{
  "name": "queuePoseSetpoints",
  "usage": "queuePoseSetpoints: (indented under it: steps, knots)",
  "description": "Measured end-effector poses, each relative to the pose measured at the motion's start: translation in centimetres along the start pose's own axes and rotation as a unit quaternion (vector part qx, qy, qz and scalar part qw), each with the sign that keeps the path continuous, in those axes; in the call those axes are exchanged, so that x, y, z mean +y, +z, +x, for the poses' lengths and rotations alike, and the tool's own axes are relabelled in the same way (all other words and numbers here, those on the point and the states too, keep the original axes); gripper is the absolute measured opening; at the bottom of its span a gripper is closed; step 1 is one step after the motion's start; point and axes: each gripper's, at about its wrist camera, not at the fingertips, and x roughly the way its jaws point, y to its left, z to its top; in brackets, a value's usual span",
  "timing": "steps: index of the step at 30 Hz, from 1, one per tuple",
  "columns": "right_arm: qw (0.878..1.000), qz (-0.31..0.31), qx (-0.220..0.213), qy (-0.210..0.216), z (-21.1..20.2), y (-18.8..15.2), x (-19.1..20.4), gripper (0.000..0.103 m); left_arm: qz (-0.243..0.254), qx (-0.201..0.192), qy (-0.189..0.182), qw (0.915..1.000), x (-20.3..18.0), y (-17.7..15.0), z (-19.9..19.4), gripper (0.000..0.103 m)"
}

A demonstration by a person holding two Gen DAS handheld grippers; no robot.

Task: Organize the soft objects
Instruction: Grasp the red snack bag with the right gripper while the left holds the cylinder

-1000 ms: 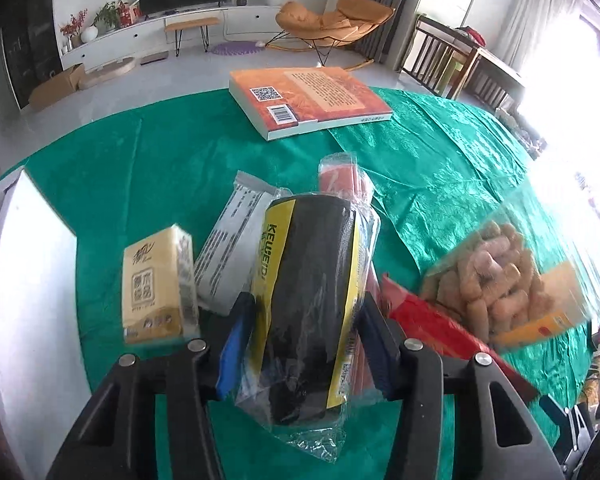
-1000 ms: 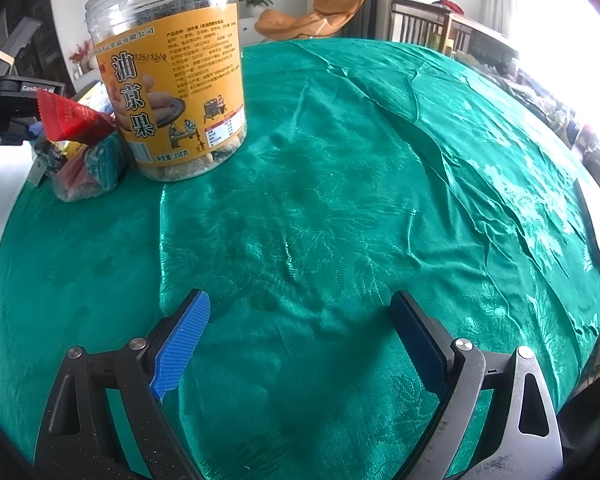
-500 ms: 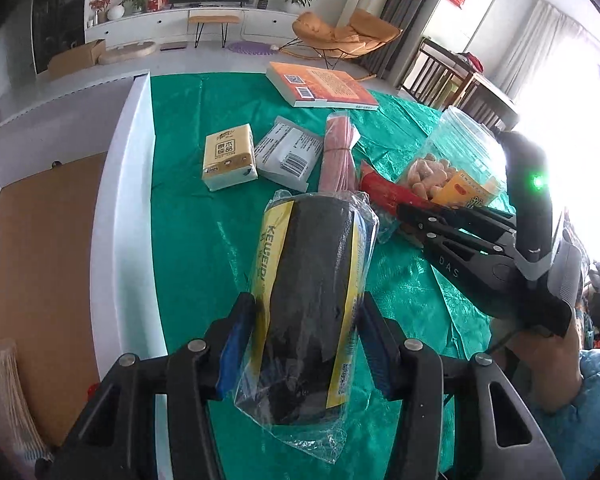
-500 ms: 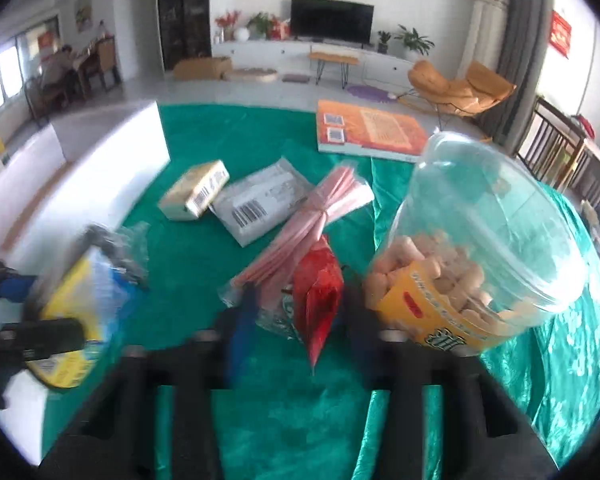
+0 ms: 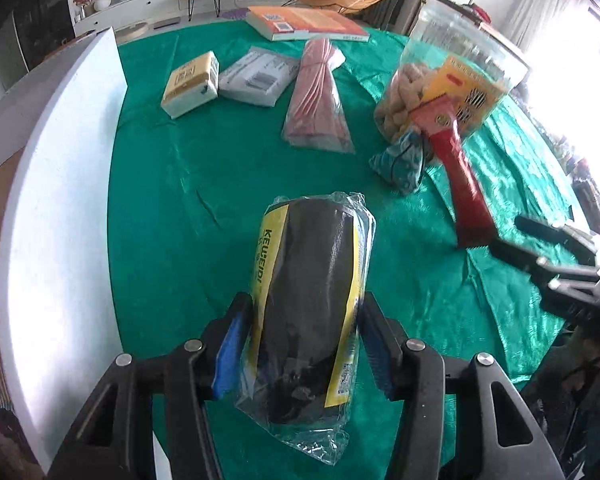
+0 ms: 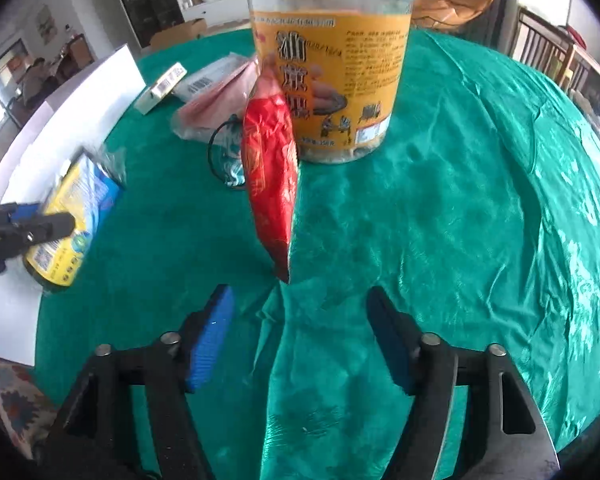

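Left wrist view, nearest first: the left tool (image 5: 306, 340) pinches a black roll in a clear wrapper (image 5: 312, 300) with yellow label strips, its blue pads pressed against both sides, held above the green-clothed counter (image 5: 172, 200). Just left runs a white board (image 5: 60, 200). Farther out lie a small teal bundle (image 5: 398, 162) and a red packet (image 5: 466, 196) leaning toward the clear snack jar (image 5: 444, 80). Beyond them are a pink wrapped bundle (image 5: 318, 108), a grey packet (image 5: 256, 80), a yellow tissue pack (image 5: 190, 82), and last an orange book (image 5: 304, 24).

From the right wrist view, the right tool (image 6: 300, 336) is spread wide and holds nothing, with the lower tip of the red packet just ahead of its fingers and the jar behind.

Judging by this, the step in hand is carrying the roll to a sorting spot, possibly the white board, while the right side lines up on the red packet. Next, the left would need to lower the roll and release; the right would need to advance and close squarely on the thin, crinkly packet without nudging the jar.
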Motion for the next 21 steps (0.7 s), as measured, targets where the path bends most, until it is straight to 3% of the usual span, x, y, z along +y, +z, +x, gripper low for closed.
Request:
queuePoseSetpoints:
  steps: [5,7,8,9,12,15,18,21]
  knots:
    - [0.999,-0.016,0.007,0.038,2.0,5.4,1.0,0.074,0.015,-0.008,0.031,0.9994,-1.0,-0.6,0.9,0.065]
    - [0.999,-0.028,0.024,0.039,4.5,7.0,2.1,0.066,0.031,-0.009,0.044,0.9985,-1.4,-0.7,1.4,0.063]
    - [0.998,-0.03,0.035,0.035,5.4,7.4,2.2,0.053,0.037,-0.014,0.044,0.9983,-1.4,-0.8,1.3,0.058]
    - [0.998,-0.028,0.046,0.023,6.1,7.5,2.0,0.013,0.035,-0.021,0.035,0.9985,-1.3,-0.8,1.0,0.055]
    - [0.999,0.002,0.016,0.037,3.8,6.4,1.2,0.016,0.01,-0.05,-0.008,0.9987,-0.5,-0.9,-0.5,0.054]
    - [1.0,0.018,-0.012,0.018,0.5,5.8,-1.3,0.016,-0.009,-0.065,-0.025,0.9975,-0.2,-0.2,-1.6,0.054]
    - [0.998,0.055,-0.007,-0.007,-0.2,6.1,-5.8,0.016,-0.025,-0.07,-0.04,0.9964,0.3,0.7,-2.0,0.054]
    - [0.994,0.109,0.013,-0.024,1.6,7.1,-10.0,0.016,-0.036,-0.078,-0.041,0.9954,0.9,1.5,-2.7,0.054]
